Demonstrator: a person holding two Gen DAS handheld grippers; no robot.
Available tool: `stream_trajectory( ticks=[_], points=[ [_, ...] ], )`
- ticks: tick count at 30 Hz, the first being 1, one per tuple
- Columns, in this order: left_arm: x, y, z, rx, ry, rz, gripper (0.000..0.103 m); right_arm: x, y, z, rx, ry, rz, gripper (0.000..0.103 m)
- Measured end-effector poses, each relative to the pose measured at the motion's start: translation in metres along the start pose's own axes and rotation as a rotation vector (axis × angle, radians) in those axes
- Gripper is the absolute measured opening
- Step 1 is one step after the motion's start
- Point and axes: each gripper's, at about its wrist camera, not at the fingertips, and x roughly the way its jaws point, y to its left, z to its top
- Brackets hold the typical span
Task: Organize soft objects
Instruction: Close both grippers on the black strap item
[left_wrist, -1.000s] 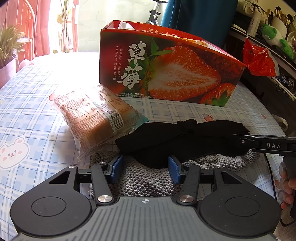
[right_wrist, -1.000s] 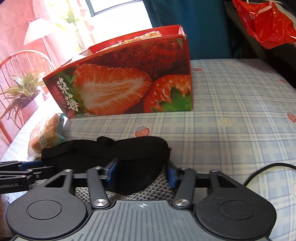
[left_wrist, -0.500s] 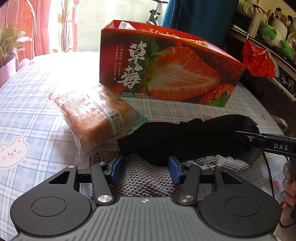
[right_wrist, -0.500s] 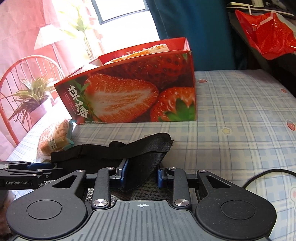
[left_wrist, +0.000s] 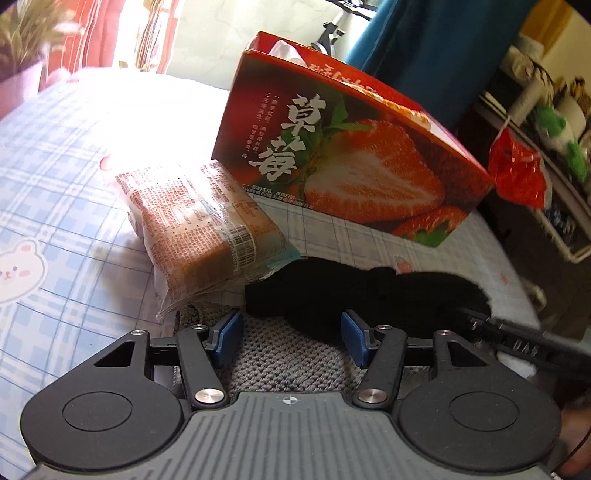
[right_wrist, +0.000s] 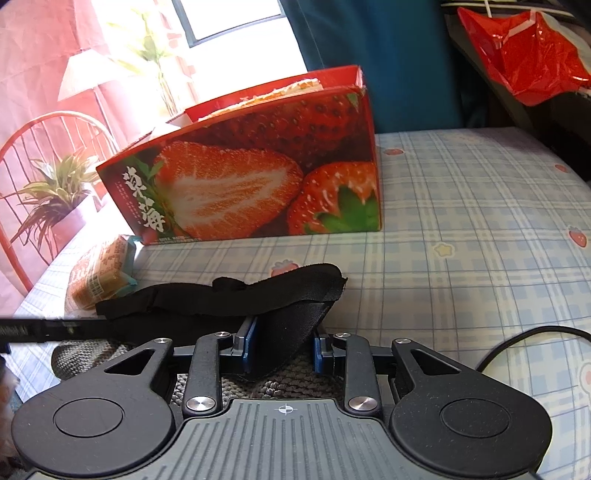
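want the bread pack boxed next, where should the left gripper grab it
Grip the bread pack across its narrow width at mid-length, coming from above. It lies flat and long on the cloth beside the box, and the left gripper is open.

The right gripper (right_wrist: 282, 349), wide apart a second ago, now pinches the right end of the black fabric eye mask (right_wrist: 236, 299), folding it up off the grey knitted cloth (right_wrist: 291, 384). The left gripper's (left_wrist: 291, 334) view now tilts, with the strawberry box (left_wrist: 343, 147) leaning toward upper right.
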Motion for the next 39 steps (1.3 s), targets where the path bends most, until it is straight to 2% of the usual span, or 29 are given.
stream_trajectory(
  ticks=[3, 11, 12, 16, 19, 23, 26, 28, 29, 30, 39],
  points=[
    [0.008, 0.000, 0.009, -0.019, 0.008, -0.017, 0.068, 0.004, 0.000, 0.000, -0.008, 0.011, 0.000, 0.026],
    [0.036, -0.019, 0.025, 0.027, 0.020, -0.001, 0.074, 0.010, 0.002, 0.000, -0.030, 0.021, 0.017, 0.026],
    [0.037, -0.021, 0.025, 0.032, 0.019, -0.001, 0.071, 0.010, 0.002, 0.000, -0.029, 0.020, 0.018, 0.026],
    [0.035, -0.024, 0.021, 0.053, 0.007, 0.041, 0.035, 0.009, -0.002, 0.000, -0.011, 0.019, 0.025, 0.028],
    [0.032, -0.016, 0.020, 0.026, 0.001, 0.031, 0.028, 0.008, -0.006, 0.001, 0.020, 0.020, 0.035, 0.035],
    [0.027, -0.021, 0.019, 0.065, -0.017, 0.048, 0.026, 0.004, -0.008, 0.003, 0.053, 0.000, 0.043, 0.044],
    [0.026, -0.023, 0.019, 0.080, -0.024, 0.054, 0.026, 0.001, -0.010, 0.005, 0.063, -0.020, 0.041, 0.045],
    [0.026, -0.022, 0.019, 0.079, -0.025, 0.053, 0.026, 0.000, -0.012, 0.006, 0.068, -0.027, 0.043, 0.041],
    [0.025, -0.022, 0.018, 0.078, -0.026, 0.052, 0.026, -0.001, -0.013, 0.006, 0.064, -0.029, 0.046, 0.030],
    [0.025, -0.022, 0.018, 0.078, -0.026, 0.049, 0.025, -0.001, -0.012, 0.006, 0.055, -0.029, 0.044, 0.027],
    [0.006, -0.033, 0.015, 0.122, -0.087, 0.038, 0.019, -0.014, -0.005, 0.010, 0.005, -0.080, 0.039, 0.017]
  ],
)
